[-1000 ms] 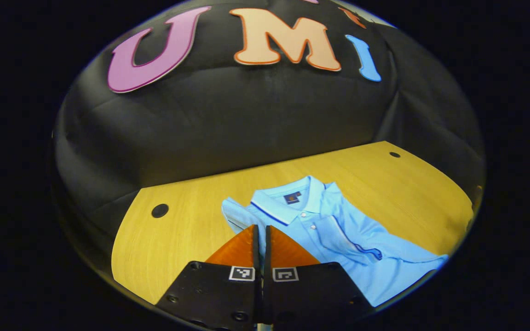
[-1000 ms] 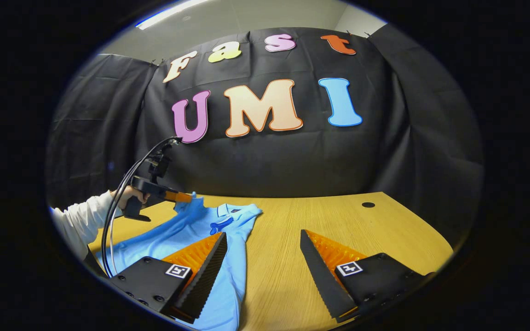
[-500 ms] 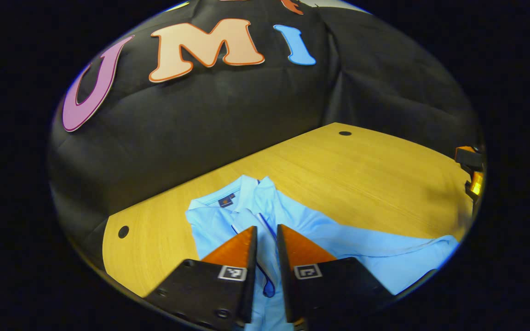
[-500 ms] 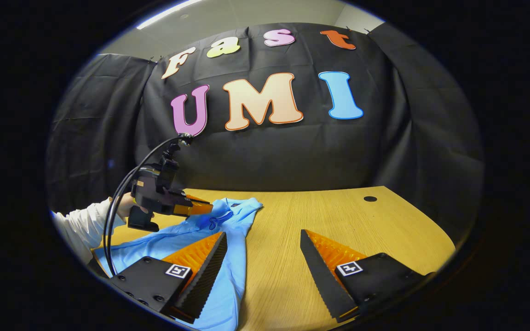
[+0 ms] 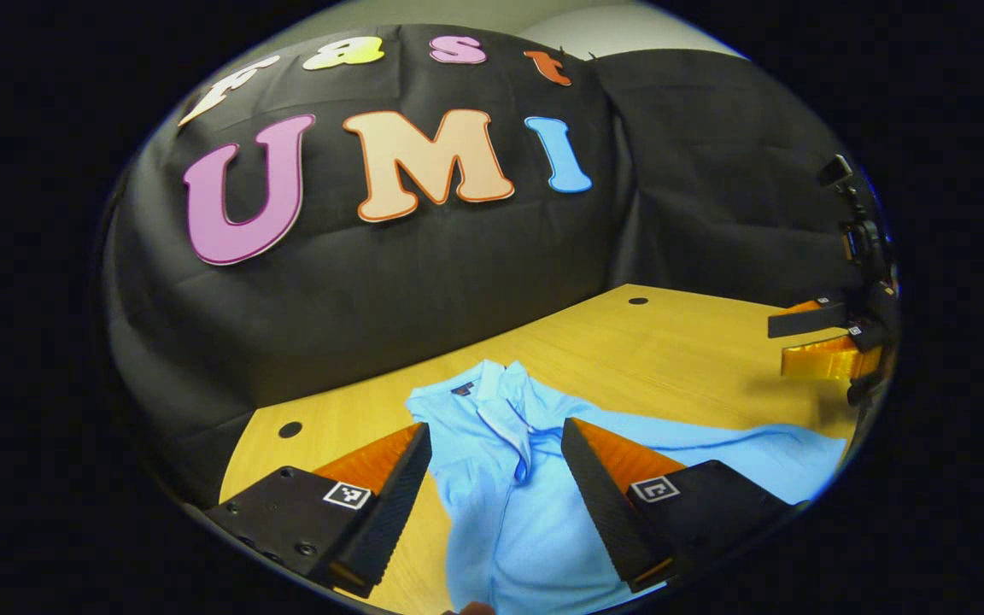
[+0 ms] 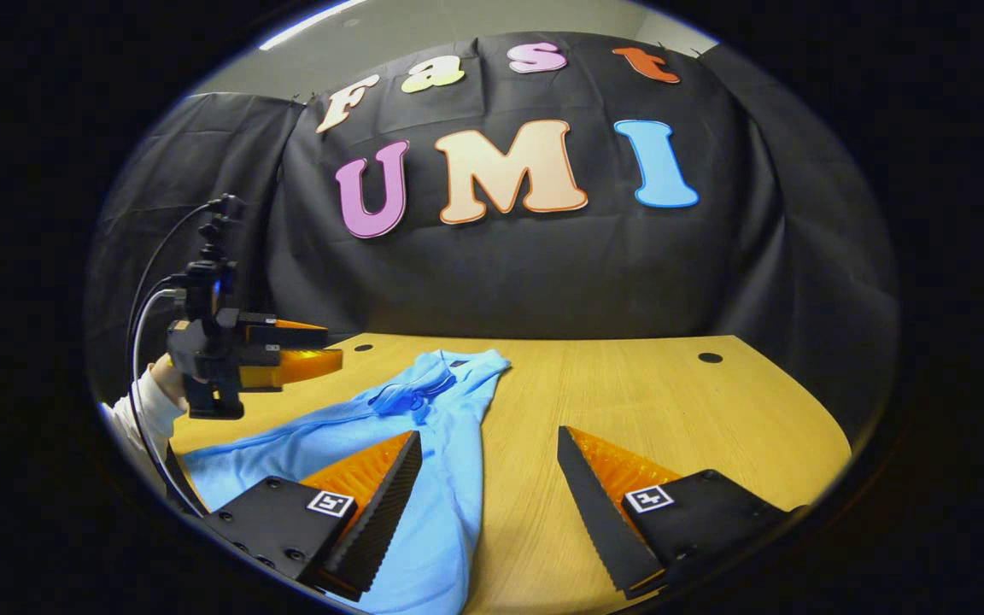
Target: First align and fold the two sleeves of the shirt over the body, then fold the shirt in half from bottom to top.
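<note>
Light blue polo shirt (image 5: 509,504) on a wooden table (image 5: 671,350), both grippers apart from it and holding nothing.

Shirt: lies flat on the table, collar (image 5: 492,397) toward the black cloth wall, one sleeve already over the body; a small dark neck label (image 5: 461,389) sits inside the collar, too small to read. Left gripper (image 5: 496,495): fingers spread wide, raised above the shirt, clear of the cloth; a square black-and-white marker (image 5: 347,494) on each finger base, pattern only, no words. Right gripper (image 6: 488,504): fingers wide apart, empty, over the shirt's edge and bare table; similar markers (image 6: 647,498). The left gripper also shows in the right gripper view at far left (image 6: 295,354), held by a hand (image 6: 159,386) in a white sleeve (image 6: 129,418). Table: two dark round holes (image 6: 710,358) near the back edge.
</note>
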A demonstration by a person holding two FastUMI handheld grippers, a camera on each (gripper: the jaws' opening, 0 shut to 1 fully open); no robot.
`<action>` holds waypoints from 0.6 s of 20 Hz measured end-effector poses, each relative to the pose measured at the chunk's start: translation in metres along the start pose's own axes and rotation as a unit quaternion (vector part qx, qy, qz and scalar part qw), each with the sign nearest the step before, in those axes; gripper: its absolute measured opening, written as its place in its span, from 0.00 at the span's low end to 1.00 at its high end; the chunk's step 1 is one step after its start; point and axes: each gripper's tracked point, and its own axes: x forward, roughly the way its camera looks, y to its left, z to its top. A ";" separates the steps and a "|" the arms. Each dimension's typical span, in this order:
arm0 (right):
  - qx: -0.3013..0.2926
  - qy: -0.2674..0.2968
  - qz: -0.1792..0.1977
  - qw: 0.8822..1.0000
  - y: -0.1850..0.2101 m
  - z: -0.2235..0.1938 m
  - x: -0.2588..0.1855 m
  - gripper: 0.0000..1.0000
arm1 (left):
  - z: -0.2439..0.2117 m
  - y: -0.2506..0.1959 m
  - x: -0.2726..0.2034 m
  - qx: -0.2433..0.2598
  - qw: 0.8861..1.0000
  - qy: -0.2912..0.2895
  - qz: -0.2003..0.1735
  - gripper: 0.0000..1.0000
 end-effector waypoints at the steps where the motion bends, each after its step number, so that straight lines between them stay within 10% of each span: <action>1: -0.010 0.008 0.004 1.000 0.005 -0.007 -0.004 0.99 | -0.009 0.002 -0.019 -0.005 1.000 0.004 0.007 0.94; 12: -0.061 0.109 0.029 0.992 0.047 -0.096 -0.094 0.99 | -0.116 -0.042 -0.170 -0.036 0.996 0.074 0.039 0.94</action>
